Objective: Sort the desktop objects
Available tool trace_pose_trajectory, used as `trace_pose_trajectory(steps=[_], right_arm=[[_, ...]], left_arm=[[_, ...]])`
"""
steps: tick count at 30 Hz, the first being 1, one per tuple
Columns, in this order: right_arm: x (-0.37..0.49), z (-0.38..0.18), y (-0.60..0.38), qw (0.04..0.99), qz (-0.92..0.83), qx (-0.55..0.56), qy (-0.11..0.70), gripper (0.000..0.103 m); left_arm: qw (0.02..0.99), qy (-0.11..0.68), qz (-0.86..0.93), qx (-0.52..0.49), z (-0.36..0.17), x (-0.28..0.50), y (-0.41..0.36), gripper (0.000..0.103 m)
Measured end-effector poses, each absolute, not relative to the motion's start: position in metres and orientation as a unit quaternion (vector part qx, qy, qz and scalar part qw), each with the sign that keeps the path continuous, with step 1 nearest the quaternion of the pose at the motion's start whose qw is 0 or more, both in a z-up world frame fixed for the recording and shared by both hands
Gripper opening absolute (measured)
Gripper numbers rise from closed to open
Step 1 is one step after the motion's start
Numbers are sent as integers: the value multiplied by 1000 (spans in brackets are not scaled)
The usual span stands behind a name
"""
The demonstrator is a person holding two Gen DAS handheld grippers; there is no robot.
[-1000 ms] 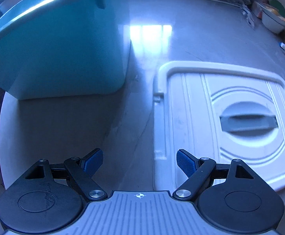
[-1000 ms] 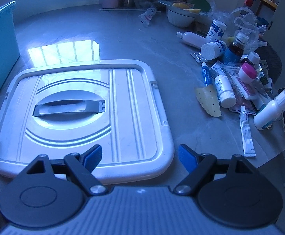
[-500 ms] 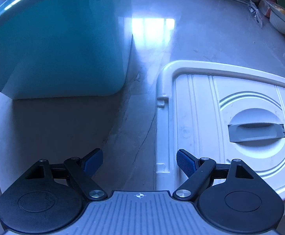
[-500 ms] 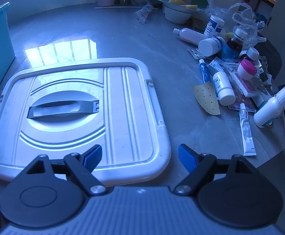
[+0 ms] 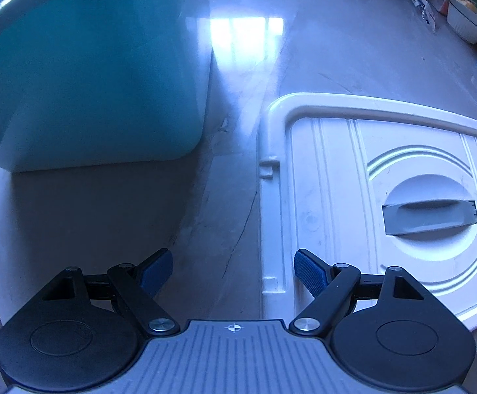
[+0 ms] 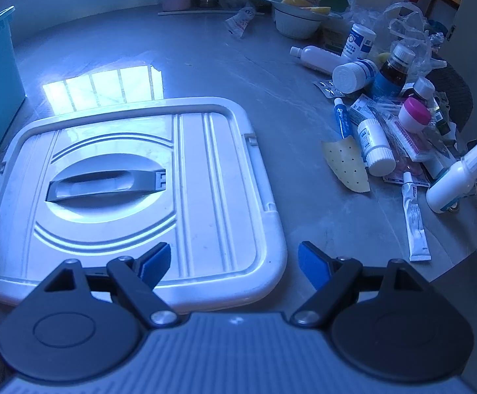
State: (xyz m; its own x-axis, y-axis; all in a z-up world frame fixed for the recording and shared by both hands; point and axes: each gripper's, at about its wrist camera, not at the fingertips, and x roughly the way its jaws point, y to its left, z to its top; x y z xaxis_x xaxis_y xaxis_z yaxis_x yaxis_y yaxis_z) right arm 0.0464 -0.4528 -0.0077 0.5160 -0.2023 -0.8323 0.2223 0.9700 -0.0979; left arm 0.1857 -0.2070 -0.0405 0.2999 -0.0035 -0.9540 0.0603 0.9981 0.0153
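Both grippers hang empty with jaws spread wide: the left gripper [image 5: 233, 271] over the bare tabletop [image 5: 320, 39] between the teal bin [image 5: 100, 75] and the white lid [image 6: 212, 177], the right gripper [image 6: 235, 262] above the lid's near edge. The lid lies flat on the table, just beside the bin. The bottles, tubes and packets [image 6: 386, 121] sit heaped at the table's right side, well apart from the bin. Judging by that, most of the sorting remains; the bin's inside is hidden.
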Motion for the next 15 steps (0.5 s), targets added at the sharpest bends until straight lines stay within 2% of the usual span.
trace_pose_trajectory(steps=[2, 5, 8, 10, 11, 13, 15], right_arm=[[47, -8, -453, 871, -122, 11, 476, 85], [47, -8, -455, 870, -124, 13, 476, 85], [48, -8, -458, 870, -129, 17, 476, 85], [48, -9, -460, 869, -132, 19, 476, 85], [49, -8, -461, 869, -132, 20, 476, 85], [48, -7, -462, 870, -133, 20, 475, 85], [48, -7, -464, 870, -135, 21, 474, 85]], left_arm=[[800, 599, -26, 6, -42, 189, -202, 82], [791, 610, -37, -18, -41, 193, -196, 73], [794, 605, -52, 3, -36, 192, -207, 56], [797, 601, -60, 12, -33, 191, -214, 41], [797, 600, -63, 13, -33, 191, -217, 38], [796, 600, -76, 7, -32, 192, -220, 21], [797, 598, -83, 9, -33, 191, -220, 21]])
